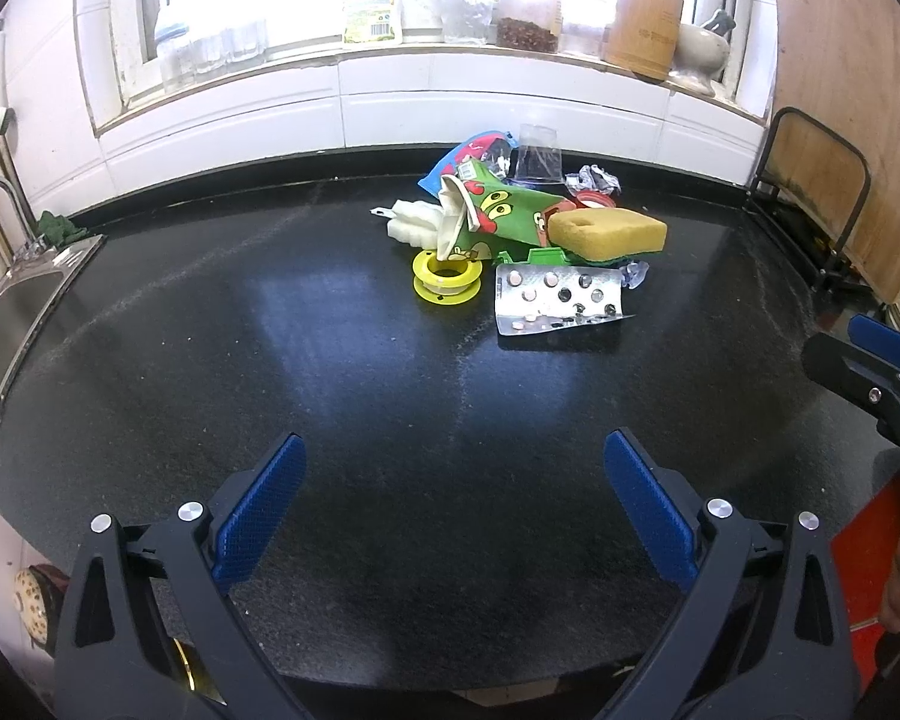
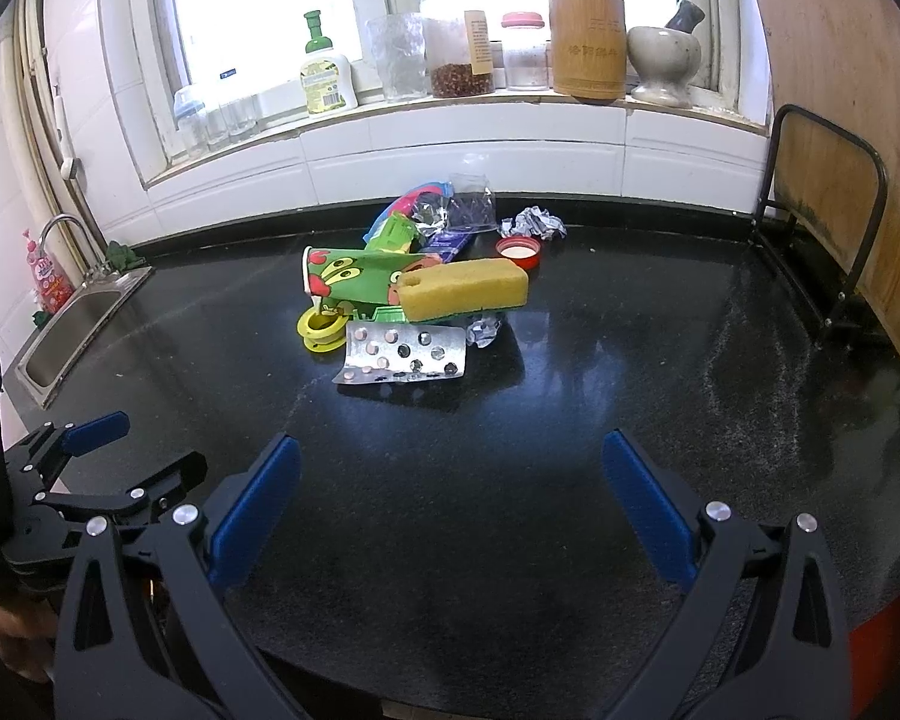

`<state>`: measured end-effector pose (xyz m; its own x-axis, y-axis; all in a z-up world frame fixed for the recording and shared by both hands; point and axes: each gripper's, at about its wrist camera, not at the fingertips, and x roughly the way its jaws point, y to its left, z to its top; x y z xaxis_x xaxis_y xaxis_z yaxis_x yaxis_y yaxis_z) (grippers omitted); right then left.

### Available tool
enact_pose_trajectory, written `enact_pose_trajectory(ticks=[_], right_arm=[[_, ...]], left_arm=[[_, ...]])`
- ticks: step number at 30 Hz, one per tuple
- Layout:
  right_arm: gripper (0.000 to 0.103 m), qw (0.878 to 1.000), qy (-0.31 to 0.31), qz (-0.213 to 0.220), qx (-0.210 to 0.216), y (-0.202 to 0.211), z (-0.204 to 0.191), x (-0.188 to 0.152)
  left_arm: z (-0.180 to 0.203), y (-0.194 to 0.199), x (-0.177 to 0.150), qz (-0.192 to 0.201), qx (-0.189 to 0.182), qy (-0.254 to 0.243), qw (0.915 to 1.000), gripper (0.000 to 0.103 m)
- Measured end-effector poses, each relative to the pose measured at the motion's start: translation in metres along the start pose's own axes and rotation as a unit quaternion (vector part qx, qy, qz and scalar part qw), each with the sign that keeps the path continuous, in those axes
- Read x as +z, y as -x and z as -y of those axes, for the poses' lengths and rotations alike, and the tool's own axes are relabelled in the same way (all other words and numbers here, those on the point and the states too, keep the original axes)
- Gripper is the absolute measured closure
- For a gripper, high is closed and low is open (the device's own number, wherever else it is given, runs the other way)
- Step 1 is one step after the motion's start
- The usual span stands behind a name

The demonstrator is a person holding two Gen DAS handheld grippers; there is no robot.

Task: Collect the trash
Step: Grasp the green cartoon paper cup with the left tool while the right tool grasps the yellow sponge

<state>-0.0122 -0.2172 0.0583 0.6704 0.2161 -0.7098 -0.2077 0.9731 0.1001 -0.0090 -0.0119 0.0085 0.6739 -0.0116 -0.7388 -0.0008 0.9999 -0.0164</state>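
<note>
Nearest me is bare black countertop (image 2: 450, 540), framed by my right claw (image 2: 450, 474), spread wide and holding nothing. My left claw (image 1: 453, 474) is just as wide and empty, touching nothing. The trash pile lies straight ahead of both, well apart, slightly right of my left claw's centre and slightly left of my right's. The blister pack (image 2: 402, 354) fronts it, its long axis running crosswise to my fingers, with the yellow sponge (image 2: 465, 297) just behind. I judge neither claw clearly nearer.

Black tongs (image 1: 455, 480) with blue textured pads (image 1: 258, 516) and silver screws (image 1: 719, 506).
</note>
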Motion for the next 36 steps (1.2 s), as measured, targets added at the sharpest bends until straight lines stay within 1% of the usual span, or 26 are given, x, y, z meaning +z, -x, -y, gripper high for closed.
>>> enact_pose_trajectory(ticks=[7,10,13,17,20,22,25,26,27,28,29,30,31,32,33,34,35,36], right_arm=[[0.006,1.0,-0.001,-0.004,0.004,-0.004,0.004,0.001],[0.006,1.0,0.002,0.0,0.009,-0.011,0.008,0.008],[0.006,1.0,0.004,0.008,0.016,-0.026,0.017,0.021],[0.006,0.999,-0.002,0.004,0.033,-0.065,0.031,0.046],[0.006,0.998,-0.012,-0.013,0.056,-0.103,0.042,0.064],[0.006,0.997,-0.022,-0.026,0.069,-0.125,0.048,0.072],[0.006,0.994,-0.046,-0.039,0.089,-0.154,0.06,0.08],[0.006,0.993,-0.051,-0.043,0.094,-0.162,0.062,0.082],[0.006,0.993,-0.055,-0.047,0.098,-0.168,0.064,0.083],[0.006,0.991,-0.063,-0.054,0.105,-0.177,0.067,0.085],[0.006,0.989,-0.072,-0.059,0.112,-0.183,0.069,0.086],[0.006,0.988,-0.08,-0.063,0.118,-0.189,0.071,0.087],[0.006,0.988,-0.085,-0.057,0.118,-0.196,0.073,0.088],[0.008,0.986,-0.091,-0.06,0.13,-0.201,0.074,0.089],[0.01,0.983,-0.097,-0.064,0.14,-0.205,0.075,0.089],[0.018,0.982,-0.1,-0.067,0.145,-0.207,0.075,0.09],[0.031,0.982,-0.1,-0.071,0.147,-0.209,0.074,0.089],[0.032,0.981,-0.097,-0.074,0.152,-0.21,0.072,0.089]], left_arm=[[0.001,-0.002,0.003,-0.001,-0.005,-0.004,1.0,0.007],[-0.002,-0.007,0.015,0.006,-0.013,-0.011,0.9998,0.007],[-0.003,-0.018,0.04,0.018,-0.033,-0.025,0.999,0.007],[-0.006,-0.055,0.082,0.031,-0.063,-0.046,0.9965,0.007],[-0.011,-0.091,0.111,0.018,-0.106,-0.041,0.9933,0.007],[-0.013,-0.11,0.124,0.015,-0.124,-0.035,0.9916,0.007],[-0.013,-0.136,0.137,-0.004,-0.151,-0.021,0.9883,0.007],[-0.011,-0.143,0.139,-0.01,-0.164,-0.024,0.9861,0.007],[-0.007,-0.151,0.142,-0.013,-0.166,-0.032,0.9856,0.007],[-0.005,-0.159,0.144,-0.015,-0.152,-0.036,0.9875,0.007],[-0.005,-0.165,0.144,-0.018,-0.149,-0.035,0.988,0.007],[-0.005,-0.171,0.146,-0.024,-0.158,-0.032,0.9866,0.007],[-0.006,-0.174,0.146,-0.024,-0.164,-0.027,0.9857,0.007],[-0.007,-0.176,0.147,-0.023,-0.167,-0.021,0.9855,0.009],[-0.007,-0.177,0.147,-0.022,-0.168,-0.018,0.9854,0.015],[-0.008,-0.179,0.148,-0.024,-0.174,-0.016,0.9843,0.019],[-0.008,-0.18,0.148,-0.027,-0.179,-0.016,0.9834,0.031],[-0.008,-0.181,0.148,-0.029,-0.175,-0.018,0.9839,0.042]])
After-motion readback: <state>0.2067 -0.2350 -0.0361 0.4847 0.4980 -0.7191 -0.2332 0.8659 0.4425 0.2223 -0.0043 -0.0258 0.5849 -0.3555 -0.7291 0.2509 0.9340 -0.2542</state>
